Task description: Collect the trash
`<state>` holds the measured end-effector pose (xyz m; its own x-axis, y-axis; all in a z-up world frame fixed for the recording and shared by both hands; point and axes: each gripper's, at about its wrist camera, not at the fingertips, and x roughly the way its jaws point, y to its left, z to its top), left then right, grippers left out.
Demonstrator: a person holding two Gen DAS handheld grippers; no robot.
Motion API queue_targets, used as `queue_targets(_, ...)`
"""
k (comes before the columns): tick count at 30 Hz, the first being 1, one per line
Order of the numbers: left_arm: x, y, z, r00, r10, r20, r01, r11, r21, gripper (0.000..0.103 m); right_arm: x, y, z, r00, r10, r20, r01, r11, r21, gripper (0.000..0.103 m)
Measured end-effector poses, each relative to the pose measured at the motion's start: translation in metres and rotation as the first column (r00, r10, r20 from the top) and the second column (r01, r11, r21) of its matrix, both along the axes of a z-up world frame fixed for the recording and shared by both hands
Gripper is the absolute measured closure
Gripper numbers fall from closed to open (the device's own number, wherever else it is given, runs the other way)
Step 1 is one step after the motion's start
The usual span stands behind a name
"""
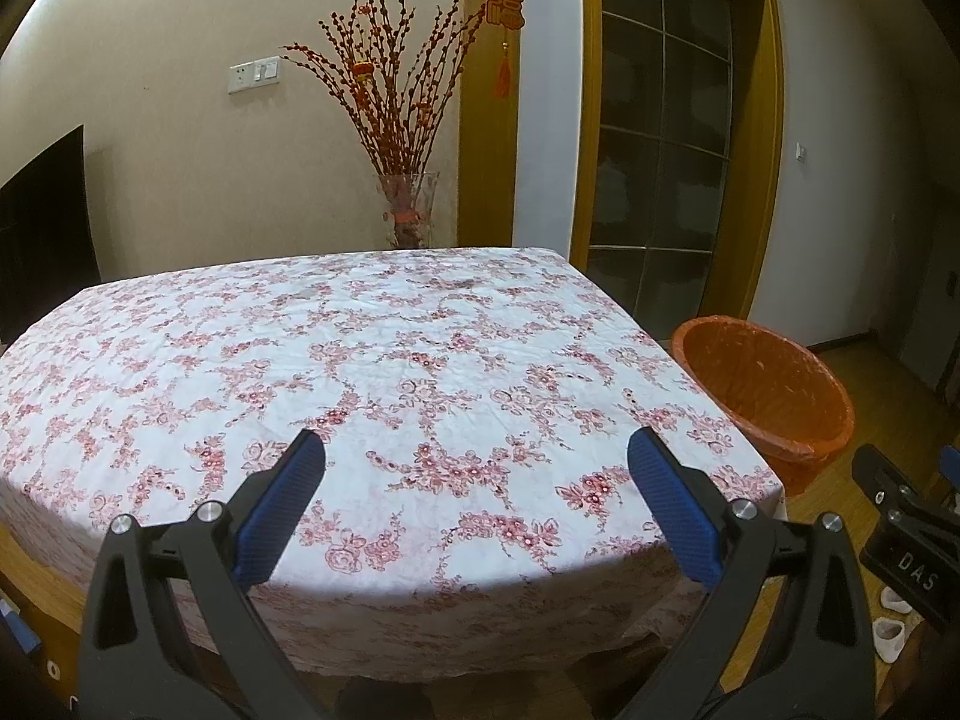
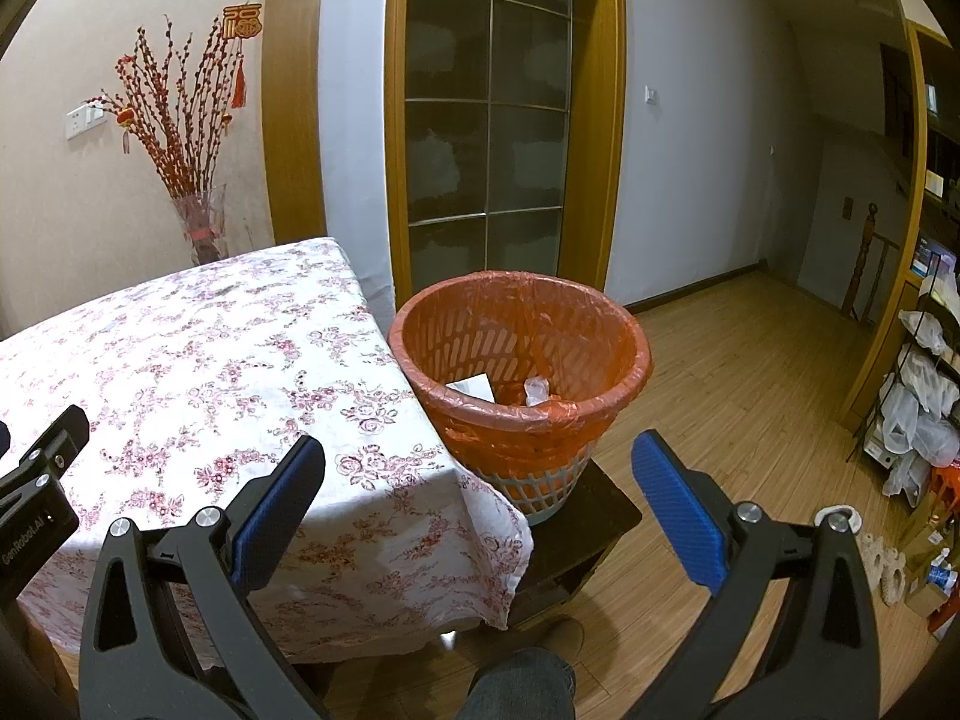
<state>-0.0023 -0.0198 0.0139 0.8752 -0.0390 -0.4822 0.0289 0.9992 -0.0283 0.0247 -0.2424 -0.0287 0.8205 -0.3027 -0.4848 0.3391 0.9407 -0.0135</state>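
- Task status, my read: looks nearly or fully done. No loose trash visible on the tablecloth (image 1: 384, 372) in either wrist view.
- Trash is in the bin (image 2: 521, 372): a white card/paper piece (image 2: 474, 389) and a small clear crumpled wrapper (image 2: 536, 390) lie at the bottom, side by side, inside the orange liner.
- Left gripper (image 1: 477, 510): jaws spread wide, nothing between the blue pads, held over the near edge of the table.
- Right gripper (image 2: 480, 510): also spread wide and empty, aimed toward the bin and table corner.
- What's left: prob. nothing on the tabletop; can't vouch for the floor under the table or areas outside both views.
- Surface: white cloth w/ pink-red floral print, slightly wrinkled, draped over the edges; a faint darker smudge near the far side, can't tell if stain or print.
- Bin stands on a dark low stool (image 2: 591, 531) just beside the table's right corner, rim about level w/ tabletop.
- Room: wood floor, beige wall, glass vase w/ red branches (image 1: 399, 120) behind the table, wood-framed glass door (image 2: 489, 120), red hanging ornament (image 1: 504, 30), bags on a rack (image 2: 924, 396) at far right.
- My leg shows at the bottom of the right view.
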Motion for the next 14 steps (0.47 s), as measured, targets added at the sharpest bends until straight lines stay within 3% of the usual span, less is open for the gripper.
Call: queue_targets(14,0.0011,0.0025,-0.0007,1.0,-0.004,-0.002,0.004,1.0,0.0,0.004,0.0002,-0.0009,0.0002,1.0,0.0,0.0,0.0,1.0,0.0,0.002)
